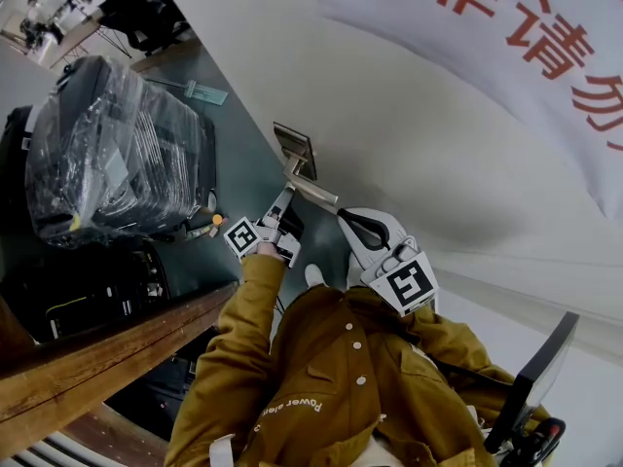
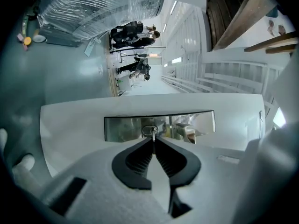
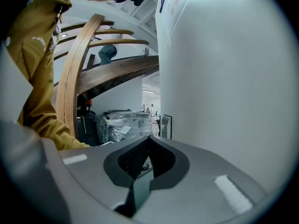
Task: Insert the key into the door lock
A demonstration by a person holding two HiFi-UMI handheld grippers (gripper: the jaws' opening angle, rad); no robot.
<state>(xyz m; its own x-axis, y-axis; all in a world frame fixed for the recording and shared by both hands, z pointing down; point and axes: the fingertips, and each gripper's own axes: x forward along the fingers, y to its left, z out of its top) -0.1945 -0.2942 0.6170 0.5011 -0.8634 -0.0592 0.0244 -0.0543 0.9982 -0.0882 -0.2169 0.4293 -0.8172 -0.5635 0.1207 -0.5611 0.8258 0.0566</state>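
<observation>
The left gripper [image 2: 153, 141] was clenched on a small silver metal key [image 2: 152, 136], whose tip met the round keyhole [image 2: 149, 130] in the polished rectangular steel lock plate [image 2: 122, 128] on the white door [image 2: 79, 120]. In the head view, a silver lever handle [image 1: 313, 192] stuck out from that plate. The right gripper [image 3: 148, 139] was near the lever's free end and close beside the door, its black ribbed jaws pressed together on nothing.

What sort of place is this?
Probably a workplace hall or lobby: a white door with a metal lock plate, a curved wooden stair rail, and a plastic-wrapped bundle on the grey floor.
</observation>
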